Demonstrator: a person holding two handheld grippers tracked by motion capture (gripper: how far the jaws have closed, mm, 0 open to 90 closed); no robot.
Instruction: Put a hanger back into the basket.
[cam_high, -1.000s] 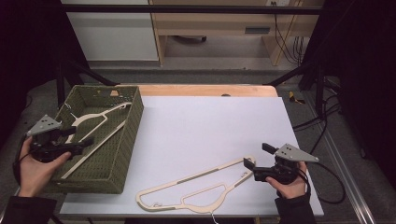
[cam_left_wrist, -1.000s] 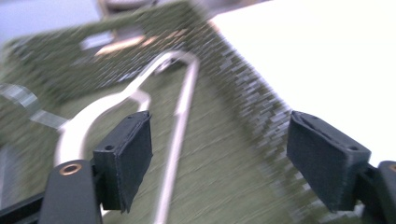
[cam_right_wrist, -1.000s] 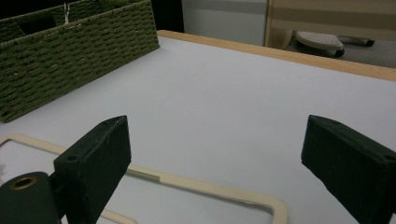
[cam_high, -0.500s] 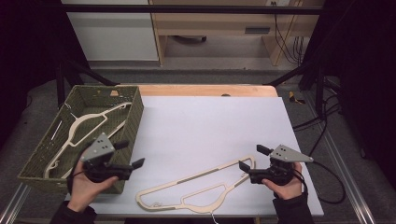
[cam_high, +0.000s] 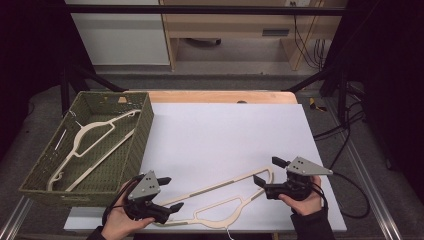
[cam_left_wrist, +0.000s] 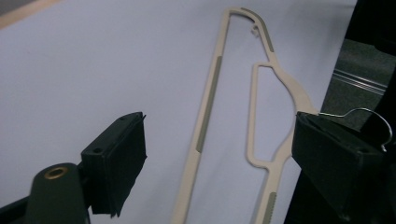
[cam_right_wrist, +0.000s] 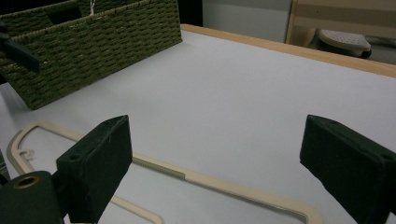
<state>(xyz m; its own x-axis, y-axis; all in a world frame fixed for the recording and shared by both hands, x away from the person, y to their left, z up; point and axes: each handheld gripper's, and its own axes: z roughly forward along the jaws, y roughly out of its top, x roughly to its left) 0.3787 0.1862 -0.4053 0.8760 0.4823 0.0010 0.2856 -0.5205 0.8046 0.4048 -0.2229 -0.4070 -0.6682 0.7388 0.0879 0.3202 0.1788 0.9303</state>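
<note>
High view: cream hanger (cam_high: 215, 200) flat on counter (cam_high: 225, 135) btwn both open, empty hand-held grippers, left (cam_high: 170, 194) & right (cam_high: 265, 172); prob light, stiff, thin plastic w/ slick finish, so pinch ribbed strip on bar.

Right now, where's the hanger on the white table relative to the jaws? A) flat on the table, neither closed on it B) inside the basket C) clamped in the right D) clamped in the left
A: the hanger lies flat on the table, both grippers open at its ends.

Basket (cam_high: 142, 135) walls off left; white tabletop (cam_high: 225, 135) lies open.
</note>
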